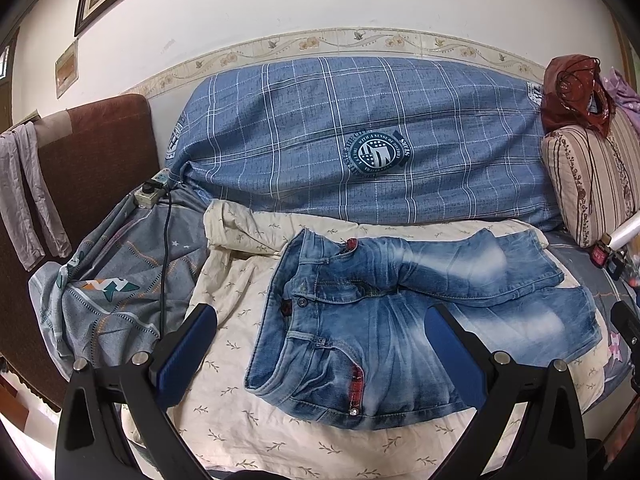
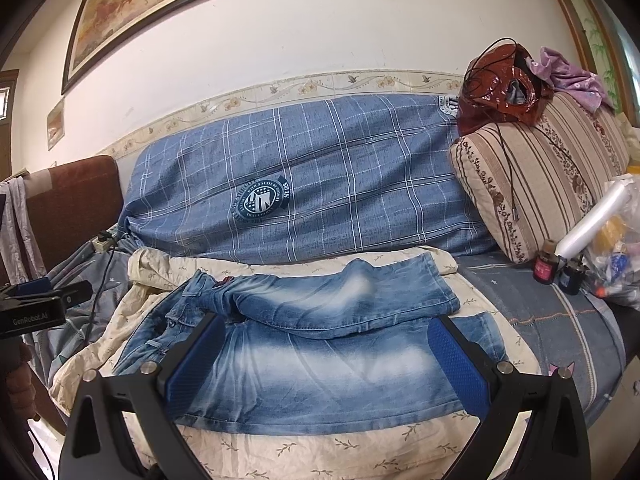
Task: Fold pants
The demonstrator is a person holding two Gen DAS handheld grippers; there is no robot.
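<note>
Bag point(image 2: 500, 92) atop cushion point(image 2: 540, 184), fabric showing inside.

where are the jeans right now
The jeans lie spread on the cream leaf-print sheet, in front of the blue plaid cushion, waistband to the left in both views.

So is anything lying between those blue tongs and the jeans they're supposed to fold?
Nothing visible. Both the left tongs and right tongs hang open just above the jeans, which lie uncovered on the cream sheet. The power strip and bottles sit off to the sides.
</note>
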